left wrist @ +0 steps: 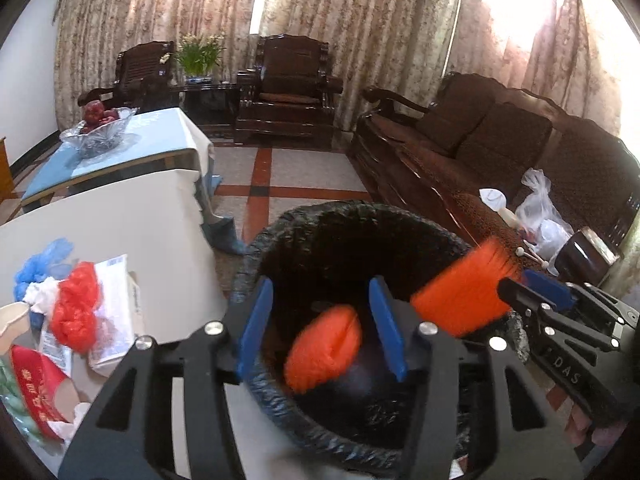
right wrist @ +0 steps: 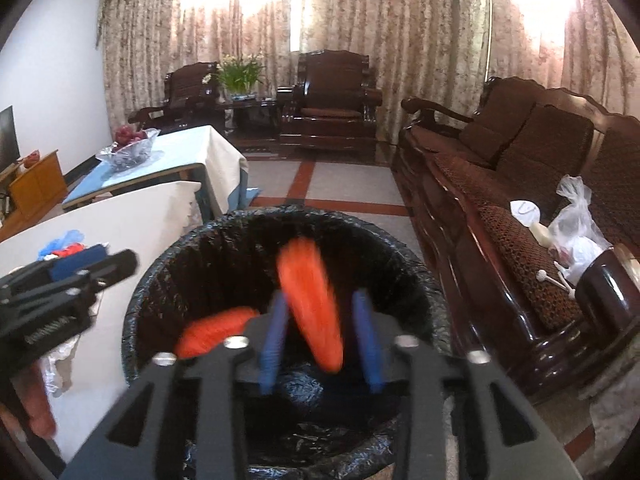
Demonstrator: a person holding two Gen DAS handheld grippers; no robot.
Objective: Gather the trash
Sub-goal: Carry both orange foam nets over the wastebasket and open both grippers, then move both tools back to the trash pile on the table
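Both grippers, left (left wrist: 320, 324) & right (right wrist: 320, 332), half-open over bin (left wrist: 276, 224), pads clear of blurred orange wads (left wrist: 324, 348); right gripper reads "DAS".

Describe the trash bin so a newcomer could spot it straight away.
Find the long dark wooden sofa and the white-covered table; the trash bin stands on the floor between them. It is round, lined with a crinkled black bag, unlike anything nearby.

Stood on the floor between surface (left wrist: 120, 216) at left and sofa (left wrist: 500, 140) at right: lined bin (left wrist: 360, 216). Hung over its mouth side by side: left tool (left wrist: 324, 326), right tool (right wrist: 322, 334). Lay heaped on the surface: trash pile (left wrist: 76, 312).
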